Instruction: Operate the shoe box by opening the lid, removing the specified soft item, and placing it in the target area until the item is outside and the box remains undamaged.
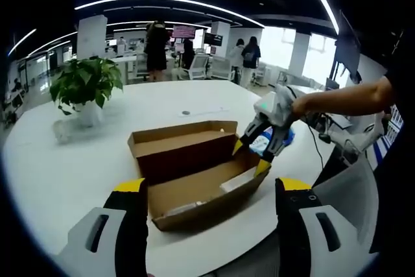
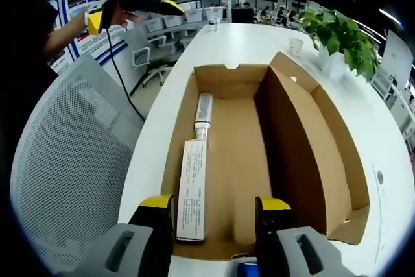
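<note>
The open brown cardboard shoe box [image 2: 259, 160] sits near the white round table [image 1: 58, 180] edge, lid [image 1: 185, 139] folded back, holding a white paper slip [image 2: 192, 189]; the right gripper [image 1: 262, 144] clamps a soft blue-white item [image 1: 267, 141] at its far end; the left gripper [image 1: 211, 189] hovers wide beside the box.

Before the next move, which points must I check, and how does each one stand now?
1. Lid of the shoe box raised: ok.
2. Box walls untorn: ok, as far as visible.
3. Left gripper free, jaws apart: ok.
4. Blue item held firmly by the right gripper: cannot tell.
5. White carton and tube lying inside the box: ok.
6. Bare table beside the box for placing: ok.
</note>
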Tool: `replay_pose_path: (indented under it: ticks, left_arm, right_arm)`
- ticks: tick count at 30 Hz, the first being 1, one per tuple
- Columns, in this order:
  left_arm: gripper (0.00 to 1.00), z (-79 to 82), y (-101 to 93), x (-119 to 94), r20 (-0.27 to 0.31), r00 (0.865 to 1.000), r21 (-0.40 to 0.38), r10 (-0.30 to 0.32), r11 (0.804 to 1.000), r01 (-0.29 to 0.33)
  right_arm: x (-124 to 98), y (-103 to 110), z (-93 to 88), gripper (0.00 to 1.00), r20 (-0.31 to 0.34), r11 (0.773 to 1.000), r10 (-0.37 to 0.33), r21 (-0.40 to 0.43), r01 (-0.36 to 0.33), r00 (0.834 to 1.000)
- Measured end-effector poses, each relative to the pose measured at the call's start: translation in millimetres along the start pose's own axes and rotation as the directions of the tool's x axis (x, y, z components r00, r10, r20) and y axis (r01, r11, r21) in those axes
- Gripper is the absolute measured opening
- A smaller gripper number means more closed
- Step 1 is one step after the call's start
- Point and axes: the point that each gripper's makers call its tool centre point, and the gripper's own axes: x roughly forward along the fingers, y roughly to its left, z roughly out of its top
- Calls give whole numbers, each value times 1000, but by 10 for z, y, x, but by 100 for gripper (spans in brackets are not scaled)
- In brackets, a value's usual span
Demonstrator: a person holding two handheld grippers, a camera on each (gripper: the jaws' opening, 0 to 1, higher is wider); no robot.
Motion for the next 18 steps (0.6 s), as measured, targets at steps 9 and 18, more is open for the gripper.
replay_pose_path:
  ticks: [9, 18]
  left_arm:
    - [83, -29, 22, -84, 8, 1000, -17, 27, 1000, -27]
    - [82, -58, 25, -92, 0, 1000, -22, 30, 999, -30]
  right_arm:
    - [44, 17, -13, 45, -20, 999, -12, -38, 11, 1000]
    - [-2, 18, -142, 40, -78, 995, -25, -95, 18, 997]
